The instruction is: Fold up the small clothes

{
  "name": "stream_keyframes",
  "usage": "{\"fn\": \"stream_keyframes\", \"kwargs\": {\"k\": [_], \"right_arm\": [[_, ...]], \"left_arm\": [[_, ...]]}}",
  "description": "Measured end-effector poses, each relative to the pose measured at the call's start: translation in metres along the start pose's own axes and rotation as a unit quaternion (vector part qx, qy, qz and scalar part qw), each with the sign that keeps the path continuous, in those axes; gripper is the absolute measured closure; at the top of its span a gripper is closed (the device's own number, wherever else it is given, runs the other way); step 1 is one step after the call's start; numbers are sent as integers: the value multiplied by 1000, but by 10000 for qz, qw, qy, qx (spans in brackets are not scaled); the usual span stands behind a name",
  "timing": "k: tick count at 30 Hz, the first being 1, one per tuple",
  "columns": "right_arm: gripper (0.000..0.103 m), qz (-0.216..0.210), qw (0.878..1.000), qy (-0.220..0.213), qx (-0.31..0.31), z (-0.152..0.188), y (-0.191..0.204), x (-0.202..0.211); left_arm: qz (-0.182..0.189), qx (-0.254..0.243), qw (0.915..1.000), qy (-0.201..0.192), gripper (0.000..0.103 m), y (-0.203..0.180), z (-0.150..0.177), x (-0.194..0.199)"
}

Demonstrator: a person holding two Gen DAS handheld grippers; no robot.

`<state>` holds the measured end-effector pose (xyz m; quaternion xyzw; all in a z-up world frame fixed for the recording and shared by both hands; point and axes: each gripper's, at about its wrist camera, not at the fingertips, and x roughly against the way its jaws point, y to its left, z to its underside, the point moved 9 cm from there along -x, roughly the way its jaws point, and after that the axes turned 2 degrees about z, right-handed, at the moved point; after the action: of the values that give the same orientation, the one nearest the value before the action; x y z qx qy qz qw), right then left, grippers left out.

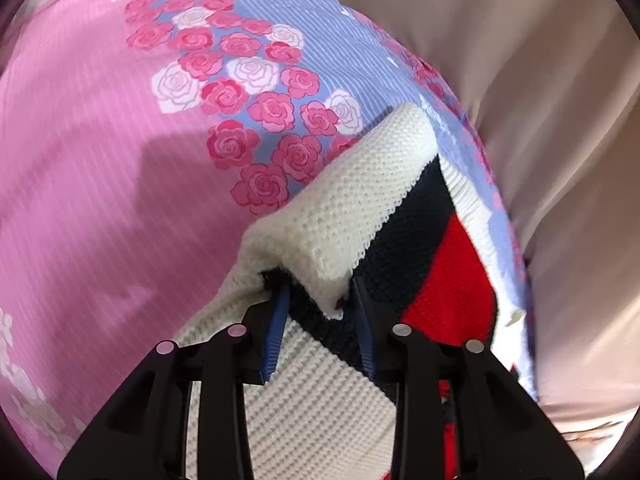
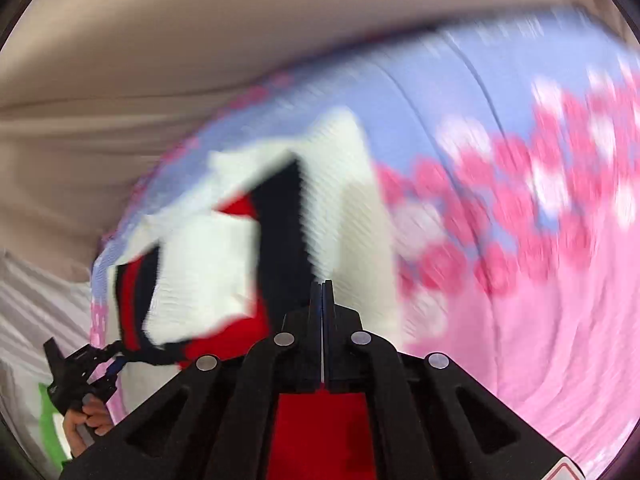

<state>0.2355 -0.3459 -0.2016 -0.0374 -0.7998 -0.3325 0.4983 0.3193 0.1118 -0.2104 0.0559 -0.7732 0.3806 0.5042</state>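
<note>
Knitwear fills the left wrist view: a small sweater in cream, navy and red lies on a bedspread of pink and lilac printed with roses; the left gripper has its jaws clamped on a bunched fold of the cream knit, blue pads pressing the cloth; beige fabric lies beyond. Right wrist view, blurred: the right gripper has its jaws closed flat together over the sweater's red part, with no cloth visibly between them; at lower left a hand holds the left gripper at the sweater's edge.
</note>
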Motion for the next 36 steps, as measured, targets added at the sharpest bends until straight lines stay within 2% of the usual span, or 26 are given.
{"fn": "stream_keyframes", "kwargs": {"k": [1, 3, 4, 5, 10, 12, 13, 14, 15, 18, 20, 21, 23, 25, 26, 29, 32, 34, 36], "right_arm": [[93, -206, 9997, -77, -85, 3, 2, 4], [82, -458, 9988, -158, 44, 5, 18, 8], [67, -458, 9987, -165, 152, 5, 26, 7], [61, -434, 9985, -165, 302, 3, 36, 3], [58, -349, 9963, 227, 747, 11, 72, -40], [57, -246, 9959, 292, 823, 15, 79, -55], [67, -245, 9958, 220, 858, 17, 81, -55], [95, -389, 9951, 163, 899, 17, 88, -49], [95, -496, 9948, 57, 891, 18, 96, -39], [95, -664, 9915, -697, 870, -4, 96, 16], [96, -563, 9901, -999, 809, -14, 82, 42], [96, -377, 9904, -1045, 822, -16, 69, 46], [96, 259, 9927, -680, 965, -11, 36, 24], [96, 507, 9955, -144, 788, 3, 9, -7], [96, 462, 9966, -117, 674, 7, 5, -9], [96, 311, 9959, -511, 681, 7, 15, 11], [96, 478, 9969, -291, 546, 10, -4, -9], [97, 244, 9982, -357, 423, 10, -9, -12], [95, 243, 9984, -312, 409, 9, -7, -8]], "left_arm": [[60, 70, 9999, -52, 71, 1, -1, 3], [114, 139, 9997, -154, 70, 5, -4, 7], [140, 181, 9996, -191, 70, 7, -5, 9], [163, 237, 9994, -204, 70, 9, -5, 10], [150, 302, 9994, -112, 71, 12, -5, 6], [176, 286, 9994, -126, 77, 10, -7, 8], [161, 211, 9995, -156, 80, 9, -9, 10], [138, 148, 9996, -175, 85, 8, -10, 11], [123, 88, 9997, -185, 87, 9, -10, 11], [195, 38, 9998, 33, 90, 11, -3, 2], [184, -31, 9998, 109, 91, 10, 4, -6], [132, -117, 9998, 41, 91, 8, 5, -7], [-81, -328, 9994, -89, 91, 3, 7, -6], [-104, -276, 9995, -70, 91, 3, 6, -6], [-96, -252, 9996, -56, 91, 4, 6, -6], [-50, -238, 9997, -21, 91, 5, 4, -7], [-123, -361, 9993, -37, 90, 3, 5, -7], [-153, -412, 9990, -58, 90, 3, 6, -7], [-167, -464, 9988, -69, 89, 2, 6, -7]]}}
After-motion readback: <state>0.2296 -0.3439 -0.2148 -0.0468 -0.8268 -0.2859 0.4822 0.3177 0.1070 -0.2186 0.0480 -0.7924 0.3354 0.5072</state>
